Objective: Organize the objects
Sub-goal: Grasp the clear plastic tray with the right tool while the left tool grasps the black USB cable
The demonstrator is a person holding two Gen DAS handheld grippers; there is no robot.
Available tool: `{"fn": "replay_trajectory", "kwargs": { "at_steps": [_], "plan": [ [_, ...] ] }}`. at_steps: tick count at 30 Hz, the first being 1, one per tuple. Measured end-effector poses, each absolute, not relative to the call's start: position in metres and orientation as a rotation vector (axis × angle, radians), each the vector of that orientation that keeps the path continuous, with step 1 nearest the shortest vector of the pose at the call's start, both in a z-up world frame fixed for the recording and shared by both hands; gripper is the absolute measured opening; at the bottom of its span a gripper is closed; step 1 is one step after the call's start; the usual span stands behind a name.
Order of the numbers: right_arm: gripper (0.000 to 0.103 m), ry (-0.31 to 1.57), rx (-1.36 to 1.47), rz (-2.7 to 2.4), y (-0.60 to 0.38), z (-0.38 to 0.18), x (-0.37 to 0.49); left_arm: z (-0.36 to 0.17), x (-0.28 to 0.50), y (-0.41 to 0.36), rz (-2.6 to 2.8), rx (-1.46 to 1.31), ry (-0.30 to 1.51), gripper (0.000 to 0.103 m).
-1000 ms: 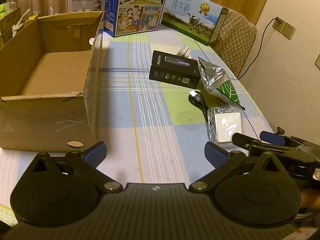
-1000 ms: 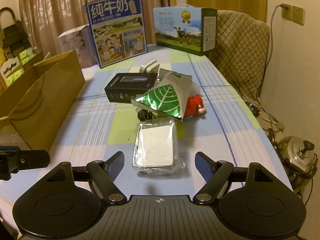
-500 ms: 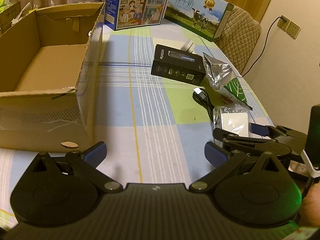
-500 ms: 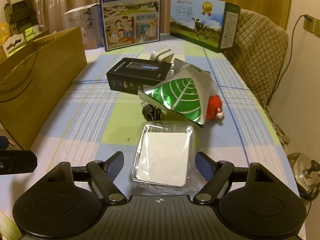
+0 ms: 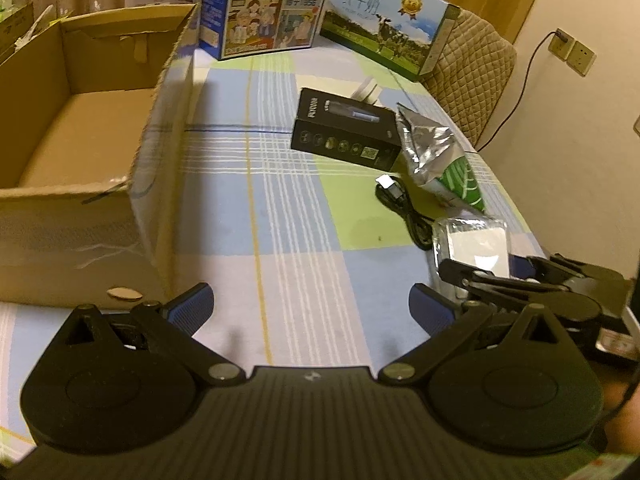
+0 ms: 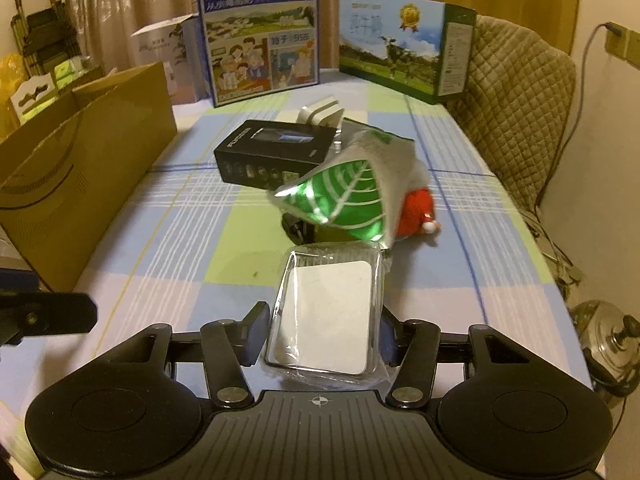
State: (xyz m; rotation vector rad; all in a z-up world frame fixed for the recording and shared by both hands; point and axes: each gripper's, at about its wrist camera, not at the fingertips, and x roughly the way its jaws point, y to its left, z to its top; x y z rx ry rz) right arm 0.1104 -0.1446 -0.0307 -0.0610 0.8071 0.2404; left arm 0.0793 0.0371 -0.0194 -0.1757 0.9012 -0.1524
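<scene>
- Fingers [image 6: 256,330] of the right gripper [image 6: 320,332] had just been closing and stood against both sides of the clear-wrapped white packet [image 6: 330,312]; the right-hand pad was largely hidden behind the wrap, yet the grasp appeared made.
- Packet lay on the checked tablecloth [image 6: 180,248], its near end cut off behind the gripper body.
- Coiled black cable [image 5: 404,208] sat just beyond the packet, mostly masked by the green leaf-print pouch [image 6: 344,200] in the right wrist view.
- Red toy [image 6: 416,212] was half covered by that pouch.
- Left gripper [image 5: 310,308] pointed downward over bare cloth, released, nothing between its pads, beside the open cardboard box [image 5: 80,152].
</scene>
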Motion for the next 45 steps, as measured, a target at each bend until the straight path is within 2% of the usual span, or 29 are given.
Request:
{"fn": "replay_trajectory", "kwargs": {
  "at_steps": [12,23,31,41,43,45],
  "plan": [
    [0.051,0.785,-0.001,0.199,-0.179,-0.02,0.118,-0.017,0.109,0.004,-0.237,-0.178,0.861,0.101],
    [0.051,0.772,0.085,0.218,-0.203,-0.02,0.148,-0.034,0.148,-0.028,-0.309,-0.154,0.891,0.086],
    [0.051,0.776,0.117,0.167,-0.214,-0.022,0.149,-0.051,0.185,-0.051,-0.35,-0.194,0.93,0.051],
    [0.051,0.77,0.127,0.171,-0.215,-0.024,0.15,-0.072,0.212,-0.067,-0.364,-0.137,0.984,0.027],
    [0.051,0.765,0.119,0.182,-0.212,-0.024,0.15,-0.071,0.209,-0.063,-0.356,-0.094,0.997,0.014],
    [0.051,0.762,0.115,0.194,-0.21,-0.023,0.15,-0.069,0.201,-0.055,-0.347,-0.042,1.007,0.011]
  ]
}}
